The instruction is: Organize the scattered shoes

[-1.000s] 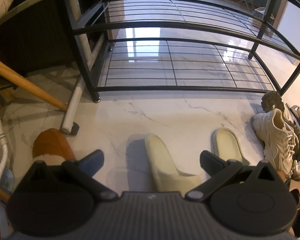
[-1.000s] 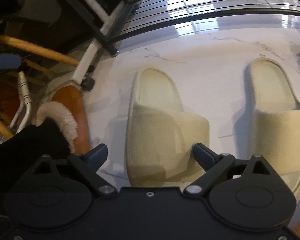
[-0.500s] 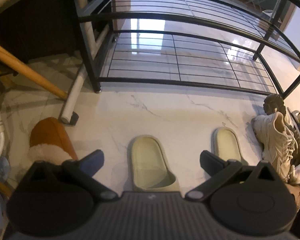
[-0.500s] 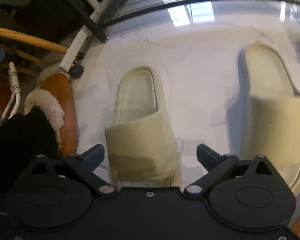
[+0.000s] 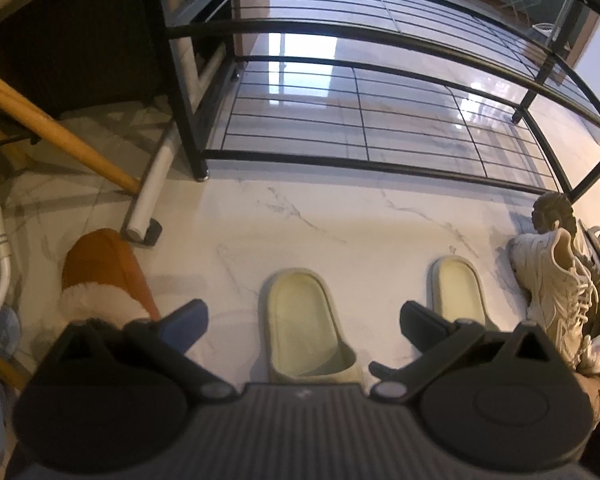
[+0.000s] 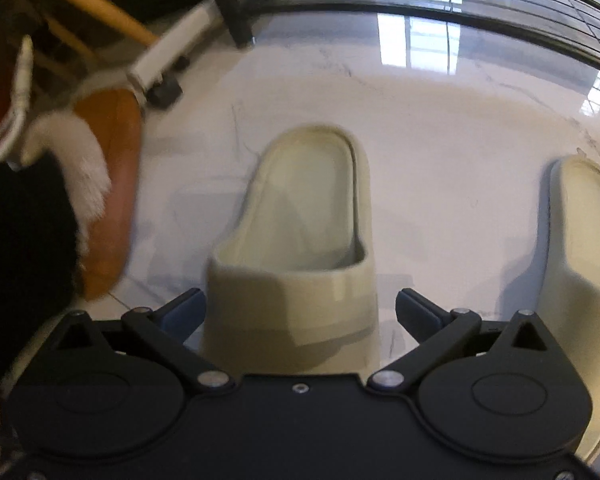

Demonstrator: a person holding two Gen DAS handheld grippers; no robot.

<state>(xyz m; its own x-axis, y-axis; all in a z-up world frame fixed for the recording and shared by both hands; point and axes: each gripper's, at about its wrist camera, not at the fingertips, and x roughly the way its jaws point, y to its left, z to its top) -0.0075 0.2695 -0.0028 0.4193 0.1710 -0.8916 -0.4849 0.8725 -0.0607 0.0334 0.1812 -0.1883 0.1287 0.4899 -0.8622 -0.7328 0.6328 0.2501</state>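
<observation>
A pale cream slide slipper (image 6: 300, 216) lies flat on the marble floor, heel end toward the rack. My right gripper (image 6: 300, 312) hangs low over its strap. Its jaws are closing with the strap between them, and a small gap remains on the right side. The matching slipper (image 6: 580, 248) lies parallel to the right. In the left wrist view both slippers (image 5: 304, 332) (image 5: 458, 292) show on the floor. My left gripper (image 5: 304, 326) is open above the nearer one and holds nothing.
A black metal shoe rack (image 5: 360, 164) with bare wire shelves stands just beyond the slippers. An orange fur-lined slipper (image 5: 104, 276) lies at the left near a white tube leg (image 5: 152, 200) and a wooden pole (image 5: 60, 136). White sneakers (image 5: 556, 292) are piled at the right.
The nearer slipper went from tilted and angled to lying flat and straight. My right gripper rolled and sank closer over its strap. The left view barely shifted.
</observation>
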